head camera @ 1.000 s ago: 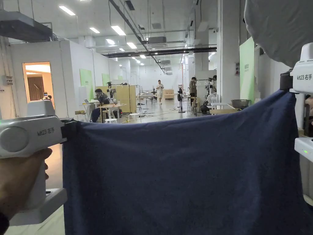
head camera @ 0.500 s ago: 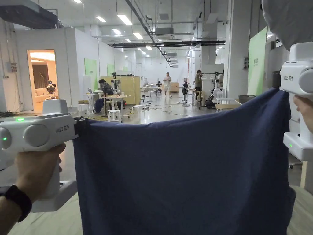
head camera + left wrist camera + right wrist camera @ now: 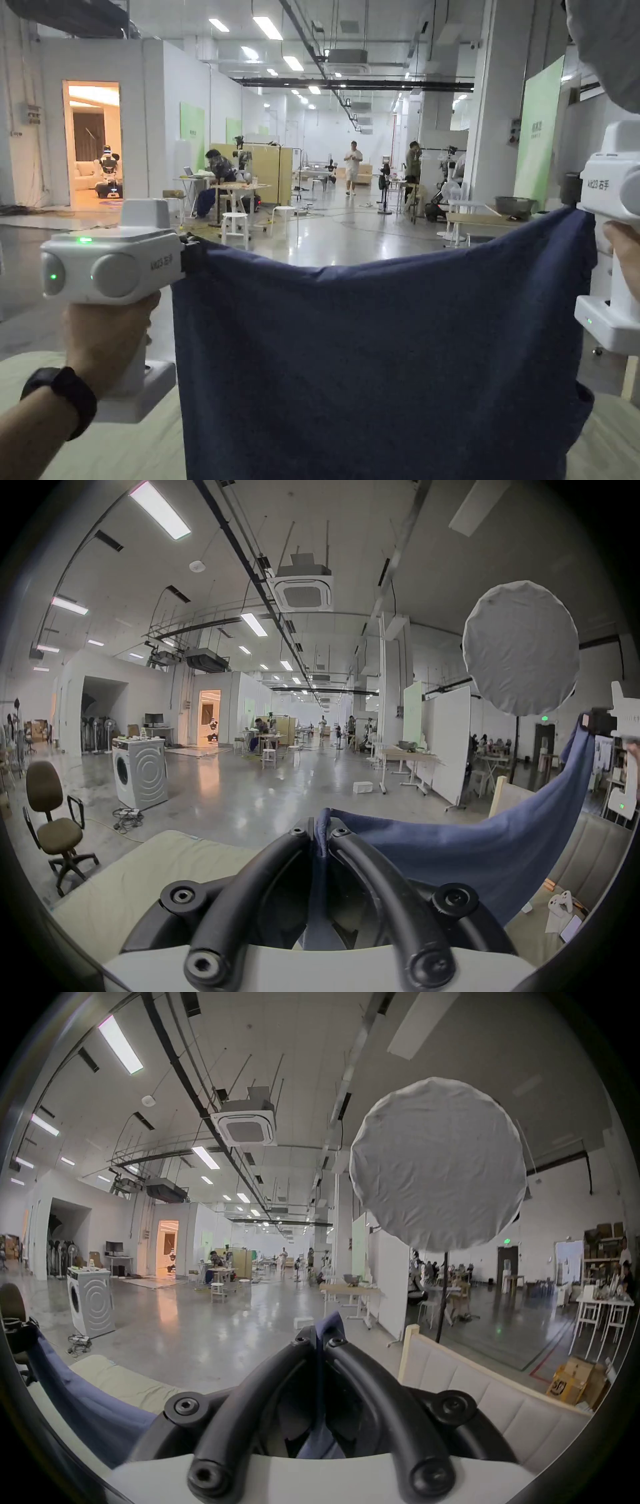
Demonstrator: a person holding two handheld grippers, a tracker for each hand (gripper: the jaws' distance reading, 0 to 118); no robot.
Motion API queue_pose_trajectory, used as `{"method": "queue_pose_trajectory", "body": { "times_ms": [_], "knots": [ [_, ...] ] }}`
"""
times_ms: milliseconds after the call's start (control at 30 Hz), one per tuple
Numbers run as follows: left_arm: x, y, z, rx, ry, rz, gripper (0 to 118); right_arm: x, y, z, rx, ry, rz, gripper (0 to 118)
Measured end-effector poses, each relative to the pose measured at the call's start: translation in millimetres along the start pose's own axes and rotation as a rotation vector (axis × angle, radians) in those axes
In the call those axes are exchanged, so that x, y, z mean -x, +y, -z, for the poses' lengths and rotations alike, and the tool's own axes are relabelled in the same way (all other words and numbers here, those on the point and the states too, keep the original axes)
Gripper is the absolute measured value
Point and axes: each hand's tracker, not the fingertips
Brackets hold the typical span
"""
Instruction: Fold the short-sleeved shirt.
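Between the left gripper (image 3: pixel 187 253) and right gripper (image 3: pixel 572 190) hangs the blue shirt (image 3: pixel 381 369), each pair of jaws closed tight on a top corner. Soft, light, sagging cloth; those corner holds look best for laying it flat

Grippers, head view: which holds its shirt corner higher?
The right gripper, at the picture's right edge; the top edge of the shirt slopes down from it to the left gripper.

A round white lamp shade (image 3: pixel 438 1165) hangs above the right claw (image 3: pixel 321 1342); open floor (image 3: pixel 242 791) lies ahead.
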Motion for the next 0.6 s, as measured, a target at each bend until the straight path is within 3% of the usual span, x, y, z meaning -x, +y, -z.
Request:
{"method": "queue_pose_trajectory", "body": {
  "times_ms": [33, 167, 267, 367, 467, 500, 600],
  "knots": [
    [-2.8, -14.3, 1.1, 0.019, -0.01, 0.002, 6, -0.9, -14.8, 3.2, 0.027, 0.029, -0.01, 2],
    [-5.9, -89.7, -9.7, 0.157, -0.045, -0.054, 6, -0.1, -103.4, -19.3, 0.152, 0.104, 0.083, 2],
    [1.7, -138.6, -35.9, 0.168, -0.089, -0.138, 6, 2.9, -146.8, -73.6, 0.079, 0.175, 0.055, 2],
    [6.9, -178.7, -79.2, 0.185, -0.14, -0.092, 6, -10.5, -190.5, -115.6, 0.094, 0.21, 0.06, 2],
    [20.7, -214.8, -133.0, 0.212, -0.186, -0.135, 6, -23.1, -232.5, -160.6, 0.133, 0.224, 0.052, 2],
    [28.0, -228.6, -154.4, 0.225, -0.183, -0.19, 6, -27.0, -250.1, -183.9, 0.171, 0.215, 0.118, 2],
    [45.9, -266.6, -212.7, 0.281, -0.129, -0.203, 6, -42.3, -299.1, -248.7, 0.271, 0.192, 0.187, 2]
  ]
}}
